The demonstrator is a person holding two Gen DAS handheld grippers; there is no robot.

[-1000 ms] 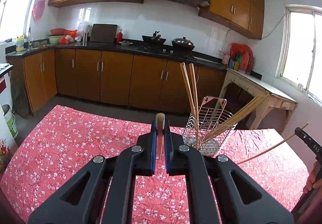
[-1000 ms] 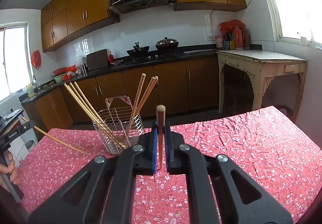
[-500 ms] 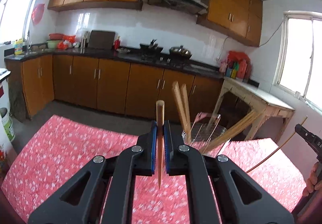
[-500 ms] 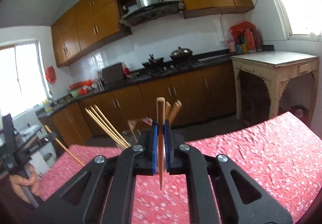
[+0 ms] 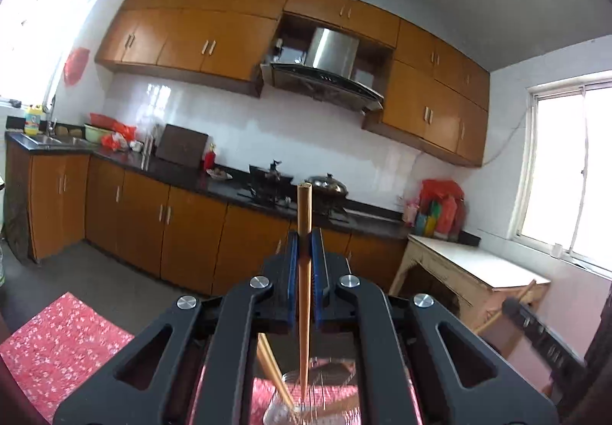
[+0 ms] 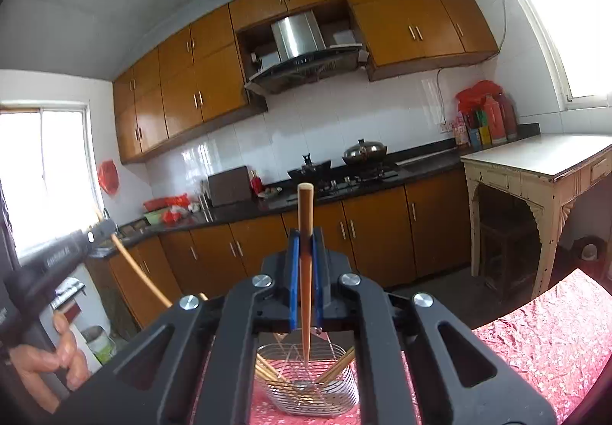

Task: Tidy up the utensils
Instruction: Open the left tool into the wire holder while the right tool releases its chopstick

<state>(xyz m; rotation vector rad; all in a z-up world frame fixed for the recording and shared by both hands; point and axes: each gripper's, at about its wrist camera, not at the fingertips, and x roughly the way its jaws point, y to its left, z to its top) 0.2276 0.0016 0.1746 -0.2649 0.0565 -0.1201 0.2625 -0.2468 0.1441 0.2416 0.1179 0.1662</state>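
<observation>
Each hand-held gripper, left (image 5: 304,249) and right (image 6: 305,249), pinches a long wooden chopstick (image 6: 305,272) upright, tip pointing down over the round silver wire basket (image 6: 311,386) just below.

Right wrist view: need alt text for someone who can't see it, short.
The right gripper, jaws shut on an upright wooden chopstick, is above a wire utensil basket that already holds several chopsticks, on a red floral tablecloth. At the left edge, a hand holds the left gripper with another chopstick. A kitchen with wooden cabinets fills the background.
</observation>
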